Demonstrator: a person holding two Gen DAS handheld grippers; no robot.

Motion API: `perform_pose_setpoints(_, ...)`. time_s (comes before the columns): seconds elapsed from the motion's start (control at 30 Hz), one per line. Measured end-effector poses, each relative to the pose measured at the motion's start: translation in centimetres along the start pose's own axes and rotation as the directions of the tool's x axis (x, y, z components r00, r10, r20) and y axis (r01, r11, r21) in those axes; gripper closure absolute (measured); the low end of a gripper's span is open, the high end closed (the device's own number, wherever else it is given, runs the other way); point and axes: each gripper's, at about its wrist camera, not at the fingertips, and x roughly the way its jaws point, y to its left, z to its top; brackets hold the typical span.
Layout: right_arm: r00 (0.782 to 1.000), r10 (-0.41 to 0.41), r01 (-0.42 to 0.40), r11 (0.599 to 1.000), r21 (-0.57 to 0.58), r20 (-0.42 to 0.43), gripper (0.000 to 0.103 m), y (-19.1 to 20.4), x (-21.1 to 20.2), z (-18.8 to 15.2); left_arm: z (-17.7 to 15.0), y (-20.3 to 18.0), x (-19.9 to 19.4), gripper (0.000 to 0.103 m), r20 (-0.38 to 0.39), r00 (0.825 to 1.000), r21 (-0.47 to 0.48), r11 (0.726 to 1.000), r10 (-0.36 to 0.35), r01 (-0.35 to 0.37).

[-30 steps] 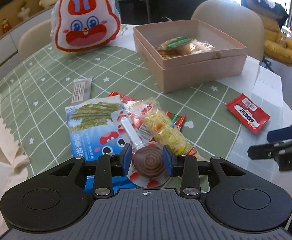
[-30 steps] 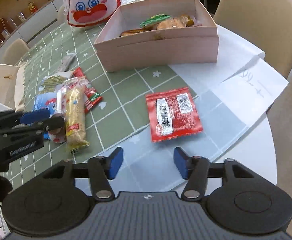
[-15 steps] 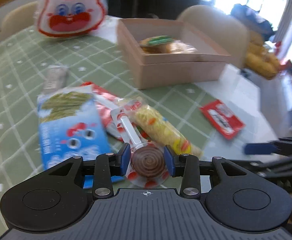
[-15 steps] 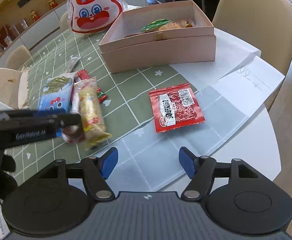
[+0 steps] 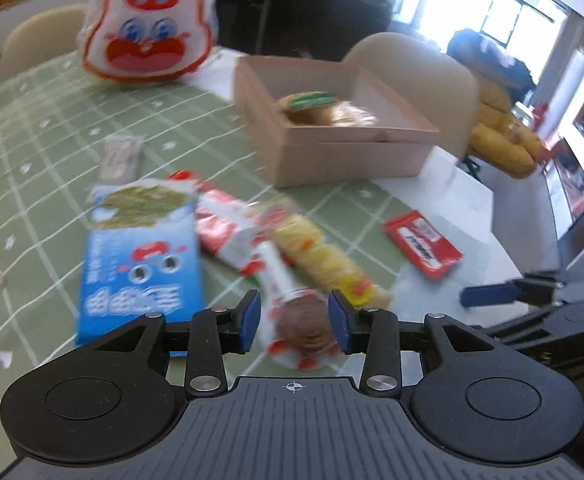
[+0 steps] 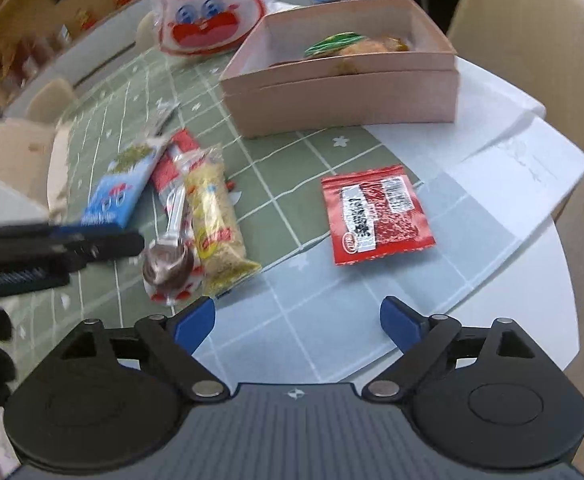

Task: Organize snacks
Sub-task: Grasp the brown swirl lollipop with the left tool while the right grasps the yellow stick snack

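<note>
My left gripper (image 5: 294, 326) is shut on a wrapped chocolate swirl lollipop (image 5: 306, 326) and holds it just above the table; the lollipop also shows in the right wrist view (image 6: 170, 266). Beside it lie a yellow snack bar (image 5: 324, 258), a red-and-white packet (image 5: 222, 222) and a blue seaweed pack (image 5: 142, 256). A red sachet (image 6: 376, 220) lies ahead of my right gripper (image 6: 298, 320), which is open and empty. The pink box (image 5: 332, 148) holds a green-topped snack (image 5: 312, 100).
A rabbit-face bag (image 5: 148, 24) stands at the back of the green checked cloth (image 5: 32, 140). A small grey packet (image 5: 120, 156) lies left of the box. White paper (image 6: 512, 152) and the round table's edge (image 6: 552, 292) are at the right. Chairs surround the table.
The left gripper has lifted and swung with the lollipop, blurring its view. The right gripper has opened wider and moved closer over the table toward the red sachet.
</note>
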Motion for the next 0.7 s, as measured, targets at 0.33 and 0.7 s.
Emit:
perform_pose_setpoints(0.33,0.99,-0.099,0.096,0.995,0.037,0.101,0.023,-1.7,-3.4,0.8,-1.8,-4.7,2.5,0.042,-0.009,0.995,0.24,0.966,0.103,-0.098)
perform_pose_setpoints(0.7,0.992,-0.071,0.069,0.997,0.025,0.1,0.023,-0.9,-3.8,0.2,-1.2,-2.4,3.5,0.043,-0.03,0.992,0.111,0.987,0.12,-0.116)
